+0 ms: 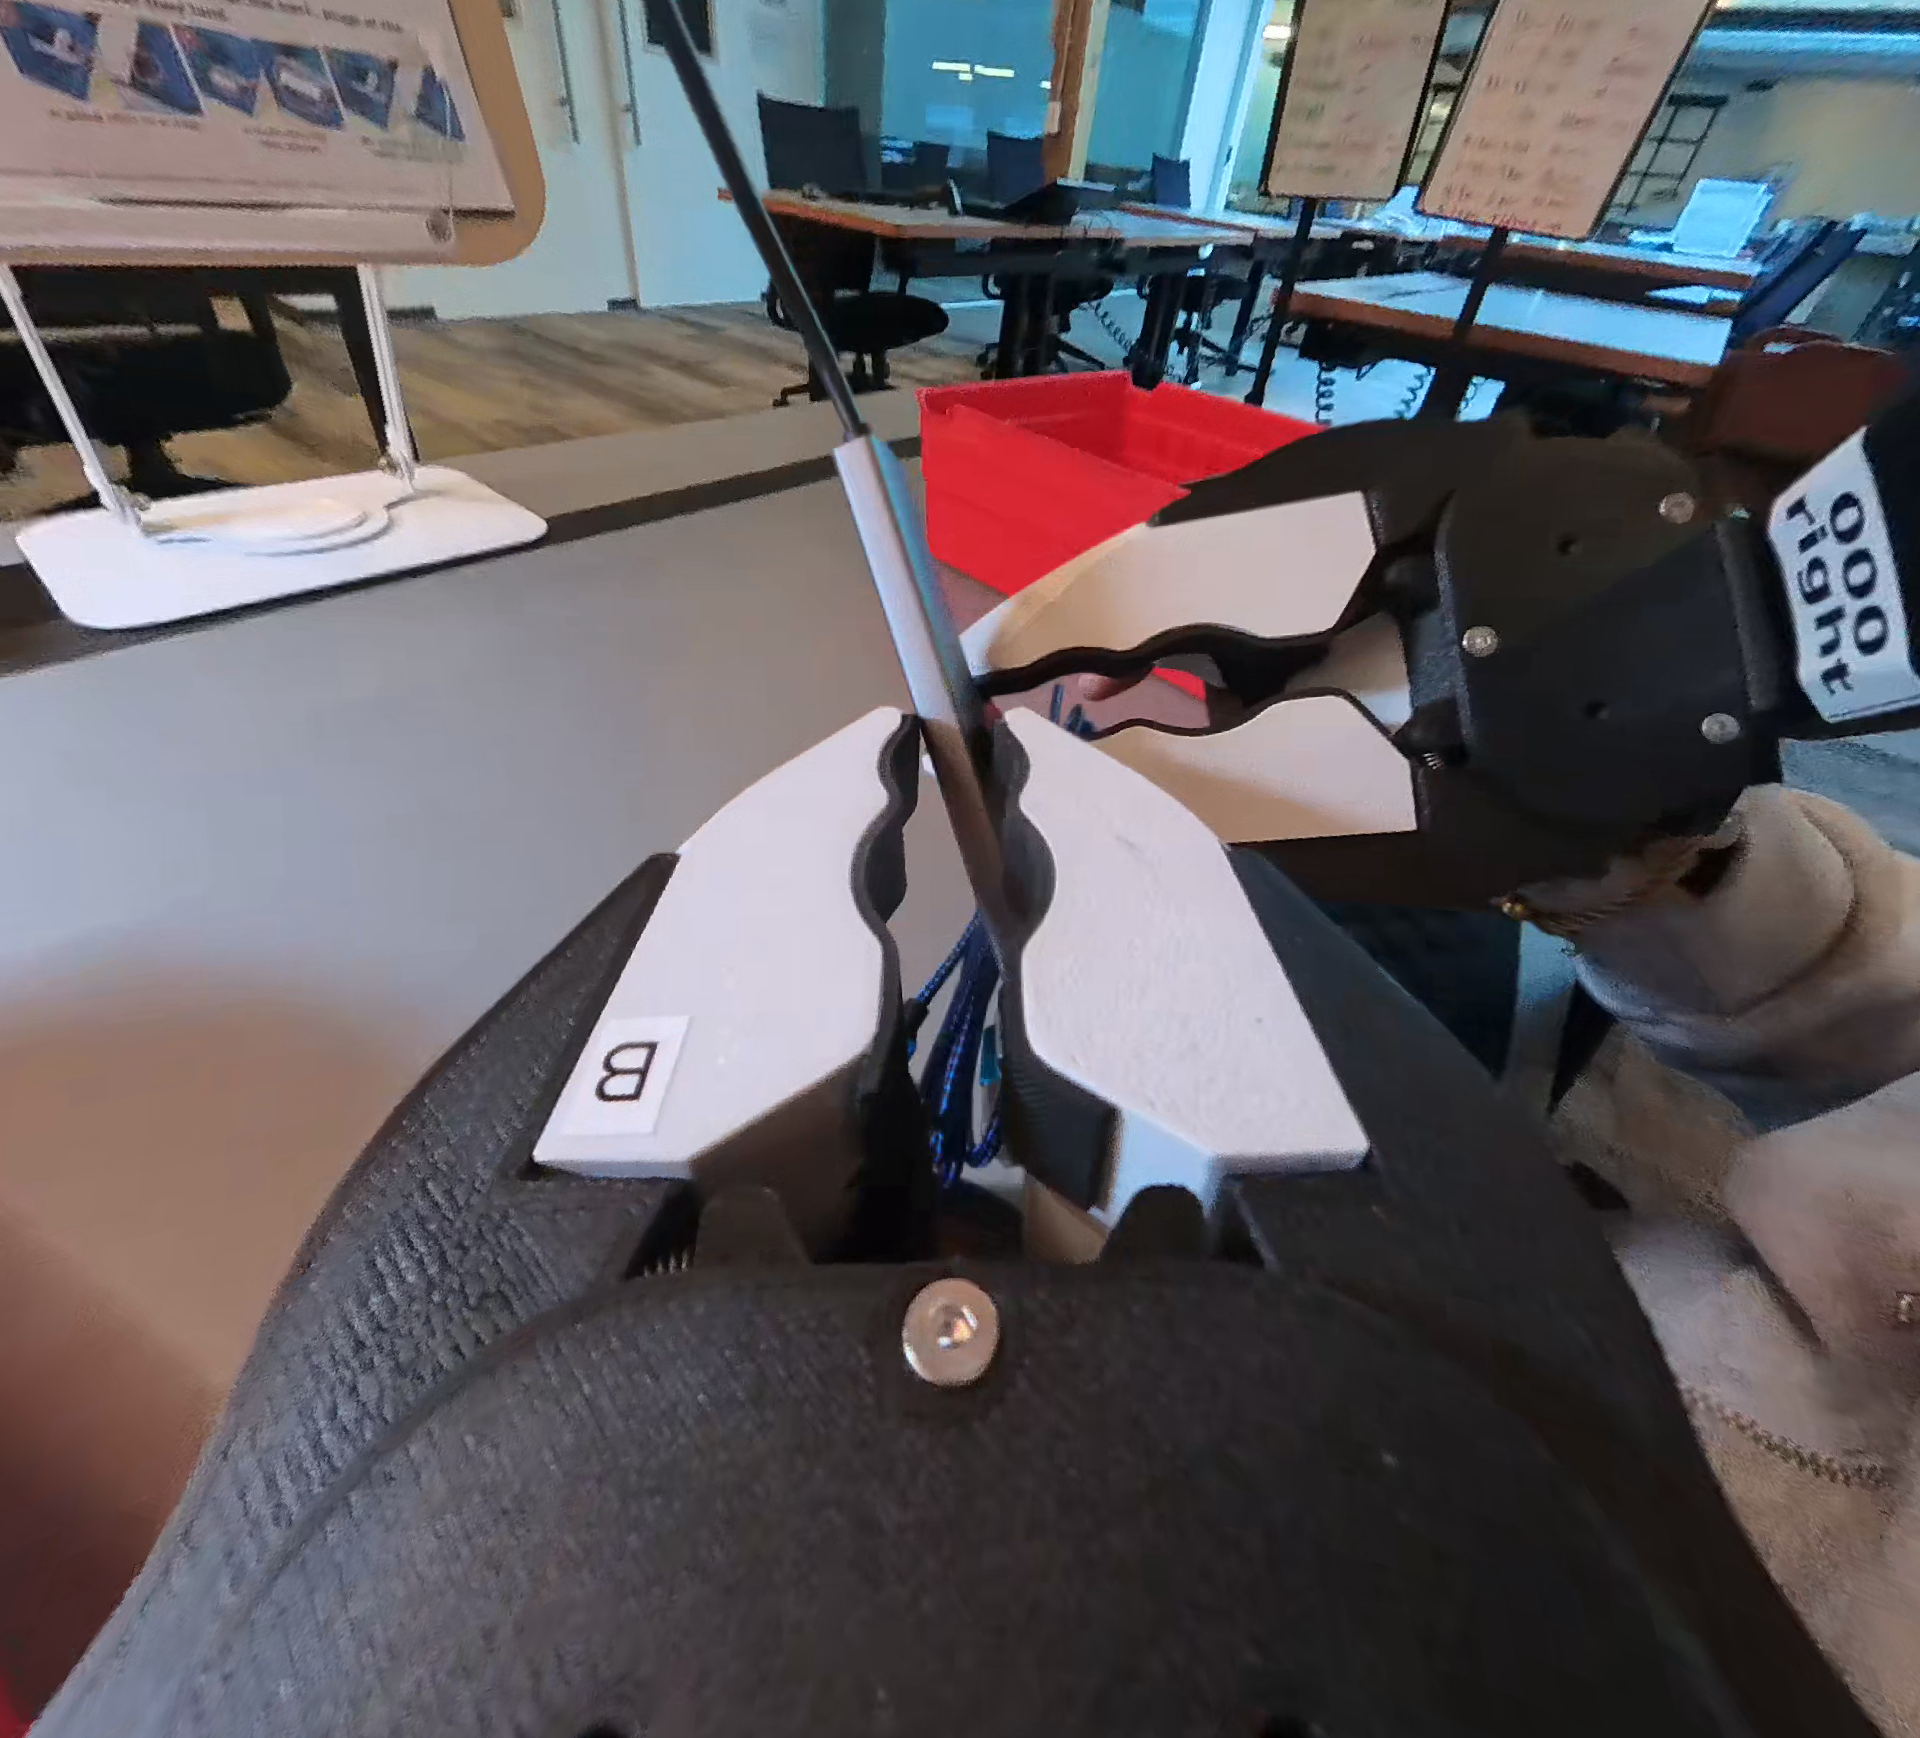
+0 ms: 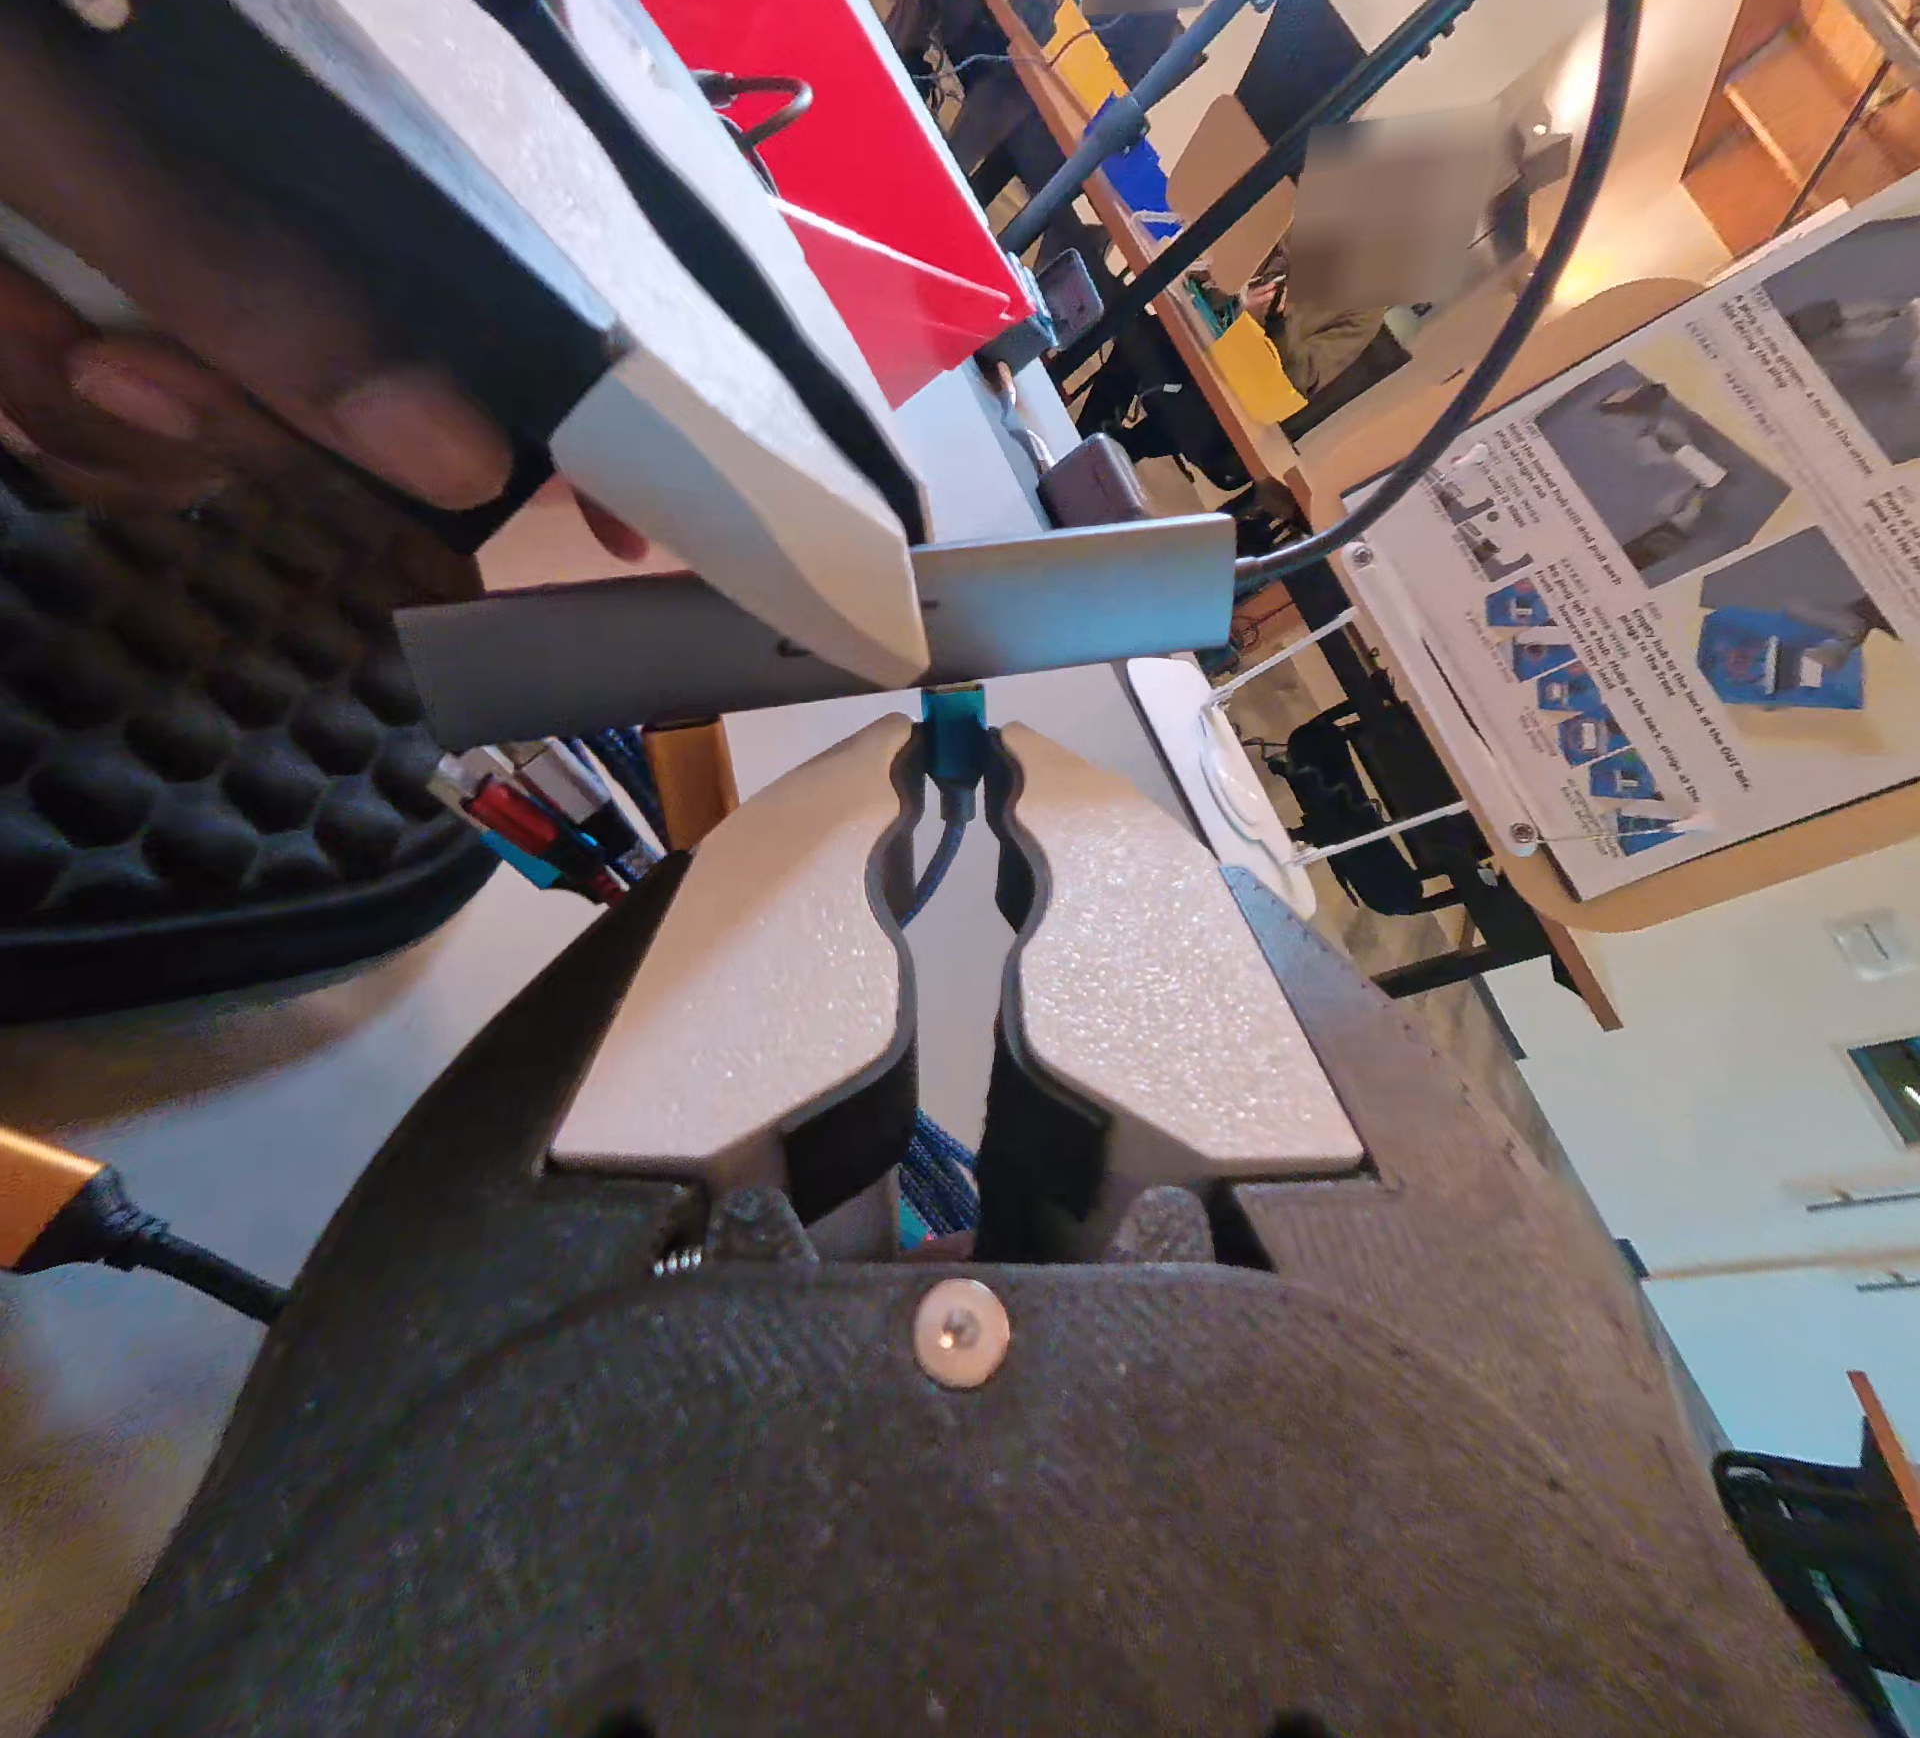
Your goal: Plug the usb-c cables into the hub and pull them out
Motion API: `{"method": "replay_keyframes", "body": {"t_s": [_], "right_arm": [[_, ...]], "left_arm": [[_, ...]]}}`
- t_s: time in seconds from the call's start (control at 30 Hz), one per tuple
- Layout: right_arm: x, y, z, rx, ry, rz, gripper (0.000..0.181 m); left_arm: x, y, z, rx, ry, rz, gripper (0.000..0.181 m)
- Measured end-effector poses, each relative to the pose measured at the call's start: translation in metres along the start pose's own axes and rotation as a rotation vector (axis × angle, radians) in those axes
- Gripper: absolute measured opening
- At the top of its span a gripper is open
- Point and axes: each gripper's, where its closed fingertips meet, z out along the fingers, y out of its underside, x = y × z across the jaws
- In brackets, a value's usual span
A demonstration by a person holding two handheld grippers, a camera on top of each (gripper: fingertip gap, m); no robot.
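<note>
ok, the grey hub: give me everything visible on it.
The slim grey metal-looking slab hub is held off the table, seen edge-on in the left wrist view and as a flat bar in the right wrist view. The left gripper is shut on it near its middle. A black cable leaves one end. The teal USB-C plug, pinched in the right gripper, meets the hub's long edge; whether it is fully seated cannot be told.

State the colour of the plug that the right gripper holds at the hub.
Teal blue plug, clearest in the right wrist view, meeting the grey hub.
</note>
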Motion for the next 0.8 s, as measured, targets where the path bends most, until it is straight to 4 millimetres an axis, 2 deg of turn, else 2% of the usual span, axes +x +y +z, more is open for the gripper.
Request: {"method": "replay_keyframes", "body": {"t_s": [0.1, 0.17, 0.37, 0.57, 0.67, 0.8], "right_arm": [[-0.001, 0.003, 0.002, -0.003, 0.014, 0.014, 0.01], [-0.002, 0.003, 0.002, 0.019, 0.02, 0.022, 0.01], [-0.017, 0.018, 0.008, -0.048, -0.01, -0.01, 0.01], [-0.017, 0.011, 0.006, 0.03, -0.027, -0.01, 0.011], [-0.013, 0.012, 0.005, 0.049, 0.041, -0.098, 0.023], [-0.02, 0.013, 0.004, 0.066, 0.043, -0.146, 0.011]], "left_arm": [[0.008, 0.012, 0.002, -0.043, 0.077, -0.063, 0.028], [0.002, 0.012, 0.002, -0.001, 0.067, -0.104, 0.013], [-0.001, 0.037, 0.006, -0.094, 0.082, -0.106, 0.011], [0.001, 0.032, 0.001, -0.043, 0.147, -0.158, 0.01], [0.001, 0.035, 0.002, -0.059, 0.153, -0.166, 0.009], [0.003, 0.038, 0.003, -0.073, 0.162, -0.153, 0.009]]}}
